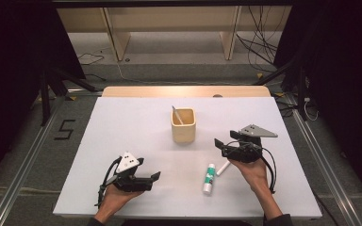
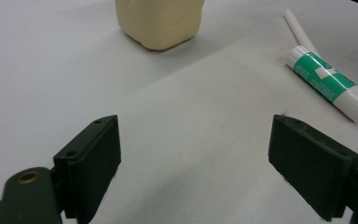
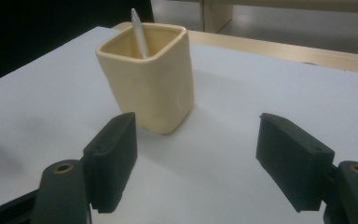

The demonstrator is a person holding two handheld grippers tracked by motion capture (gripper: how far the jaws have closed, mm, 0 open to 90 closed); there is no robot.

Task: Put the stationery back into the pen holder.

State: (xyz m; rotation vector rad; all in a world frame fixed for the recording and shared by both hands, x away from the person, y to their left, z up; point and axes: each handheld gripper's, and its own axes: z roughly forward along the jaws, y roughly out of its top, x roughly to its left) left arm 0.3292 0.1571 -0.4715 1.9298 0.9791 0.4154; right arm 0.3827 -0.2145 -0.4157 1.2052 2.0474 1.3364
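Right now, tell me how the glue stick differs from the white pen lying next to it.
The glue stick is thick and carries a green and white label; the white pen is thin and plain. The glue stick lies nearly lengthwise toward the person, while the pen slants off to the right gripper. Both lie flat on the white table, outside the yellow cup, their upper ends close together.

pen (image 1: pixel 177 115) in cup (image 1: pixel 184 128), glue stick (image 1: pixel 209 179) before it, marker (image 1: pixel 223 168) beside stick

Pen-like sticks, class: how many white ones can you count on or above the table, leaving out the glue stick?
2. One white stick stands tilted inside the cream cup; another lies on the table beside the glue stick. The cup may hide more.
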